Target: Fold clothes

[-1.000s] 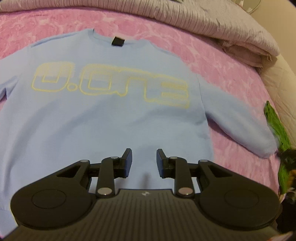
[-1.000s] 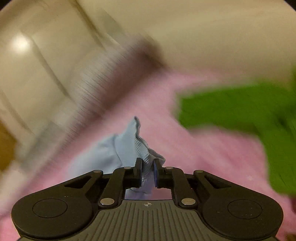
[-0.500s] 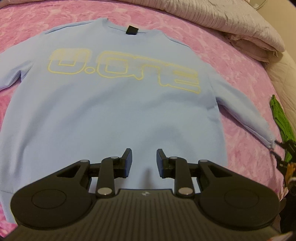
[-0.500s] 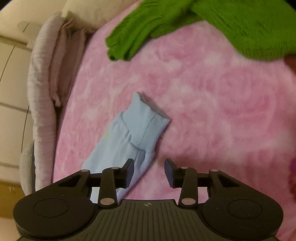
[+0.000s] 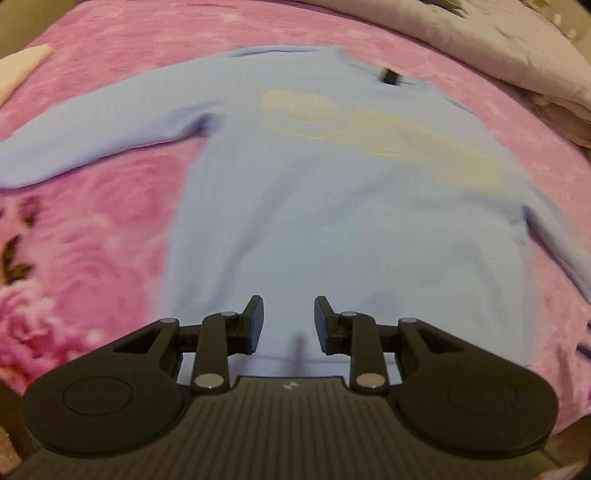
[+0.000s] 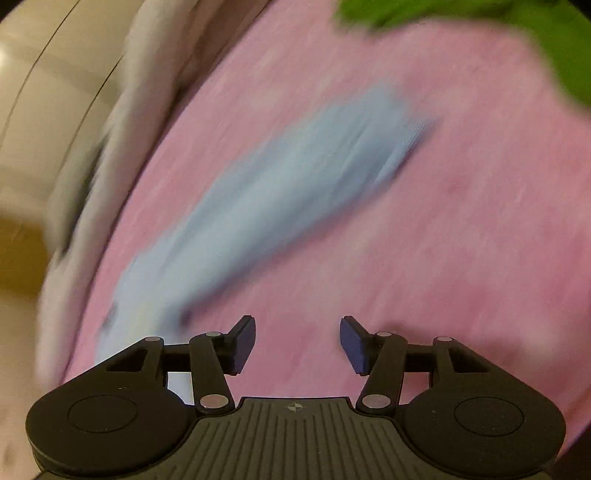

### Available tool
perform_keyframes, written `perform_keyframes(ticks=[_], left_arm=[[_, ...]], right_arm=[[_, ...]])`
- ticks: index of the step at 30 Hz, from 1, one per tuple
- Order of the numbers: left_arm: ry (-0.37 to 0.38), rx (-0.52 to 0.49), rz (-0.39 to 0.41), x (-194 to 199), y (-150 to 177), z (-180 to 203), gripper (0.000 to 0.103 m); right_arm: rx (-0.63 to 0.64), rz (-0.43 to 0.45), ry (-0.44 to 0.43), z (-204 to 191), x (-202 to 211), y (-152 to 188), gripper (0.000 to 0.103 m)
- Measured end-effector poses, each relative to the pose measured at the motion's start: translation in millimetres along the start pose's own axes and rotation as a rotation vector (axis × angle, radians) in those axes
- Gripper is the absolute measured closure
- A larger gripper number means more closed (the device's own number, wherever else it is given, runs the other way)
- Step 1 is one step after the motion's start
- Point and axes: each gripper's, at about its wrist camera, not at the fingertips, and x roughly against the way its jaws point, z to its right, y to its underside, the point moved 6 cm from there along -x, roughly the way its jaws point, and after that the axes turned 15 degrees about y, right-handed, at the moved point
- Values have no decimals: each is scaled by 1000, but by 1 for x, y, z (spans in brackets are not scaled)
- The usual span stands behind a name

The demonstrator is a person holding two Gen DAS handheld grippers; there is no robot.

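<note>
A light blue sweatshirt (image 5: 332, 206) with blurred yellow lettering lies flat on the pink bedspread (image 5: 92, 229), both sleeves spread out. My left gripper (image 5: 289, 321) hovers over its lower hem, jaws opening a little, nothing between them. In the right wrist view one blue sleeve (image 6: 280, 192) lies stretched out on the bedspread, blurred by motion. My right gripper (image 6: 297, 343) is below the sleeve over bare pink cloth, jaws opening wide with nothing between them.
A grey-beige quilt (image 5: 498, 44) is bunched along the far side of the bed. A green garment (image 6: 535, 33) lies at the top right of the right wrist view. A cream wall or cabinet (image 6: 44, 74) stands beyond the quilt (image 6: 122, 122).
My right gripper let go of the sleeve cuff, opened wide and drew back from it; the sleeve now lies flat. My left gripper slid left along the hem, bringing the left sleeve into view.
</note>
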Motion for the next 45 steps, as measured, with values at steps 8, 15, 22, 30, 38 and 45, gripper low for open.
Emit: perform_keyframes(ticks=[8, 15, 22, 30, 38, 45], left_arm=[[24, 107, 8, 26, 19, -71, 75], [178, 305, -8, 1, 48, -106, 75], [265, 20, 82, 44, 35, -80, 101], [66, -1, -143, 32, 43, -108, 97], [105, -151, -21, 112, -44, -37, 92], [132, -160, 124, 187, -60, 37, 81]], right_arm=[[113, -200, 24, -43, -25, 129, 48], [57, -185, 36, -53, -30, 146, 49], [125, -88, 93, -74, -8, 151, 89], [79, -98, 377, -68, -9, 174, 70], [292, 125, 401, -169, 94, 190, 58], [427, 169, 267, -245, 125, 177, 58]])
